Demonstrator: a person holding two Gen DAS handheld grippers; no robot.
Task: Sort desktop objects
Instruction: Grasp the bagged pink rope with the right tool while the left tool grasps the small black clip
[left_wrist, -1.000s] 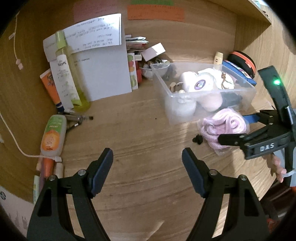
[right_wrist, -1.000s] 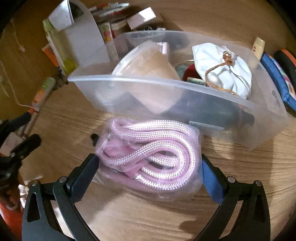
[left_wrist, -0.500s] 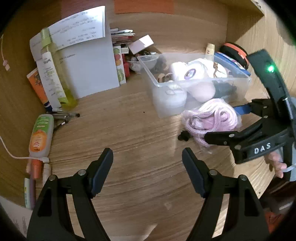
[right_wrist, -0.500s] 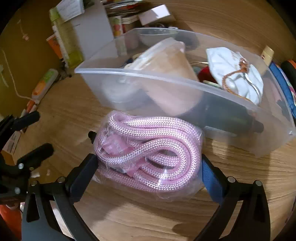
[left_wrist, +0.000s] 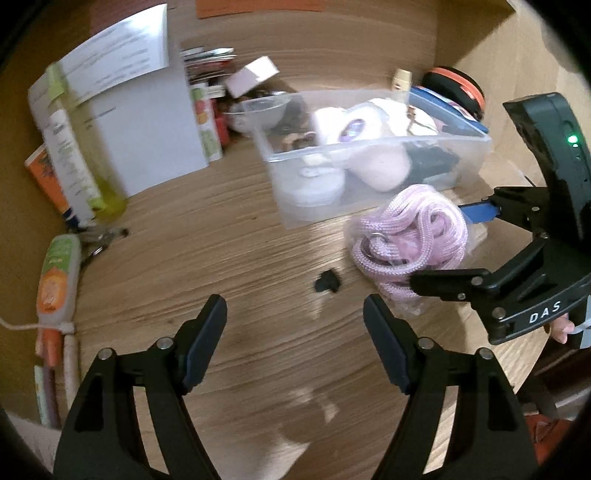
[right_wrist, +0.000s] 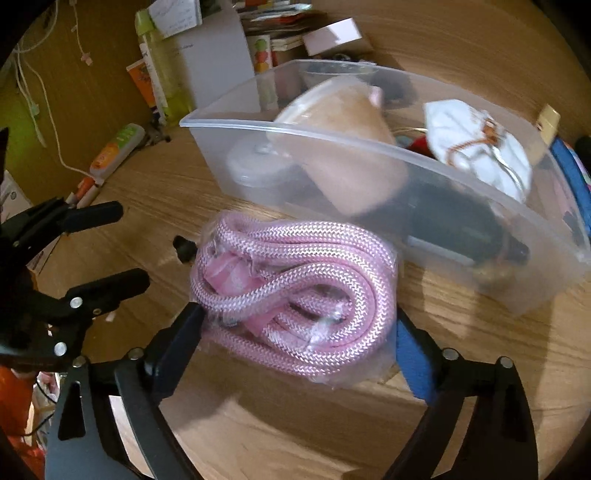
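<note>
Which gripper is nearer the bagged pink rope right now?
Right. The right gripper is shut on the bagged pink rope; the left gripper hangs open and apart from it, over bare desk.

Braided pink rope (right_wrist: 295, 291) in glossy wrap; translucent plastic bin (right_wrist: 369, 147); wood-grain desk (left_wrist: 207, 236).

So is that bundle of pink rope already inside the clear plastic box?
No, the bagged pink rope bundle is outside the clear plastic box, in front of its near wall, held between the jaws of the right gripper.

Left wrist view high over the desk (left_wrist: 221, 258), right wrist view close behind the shared clear bin (right_wrist: 369, 147)
</note>
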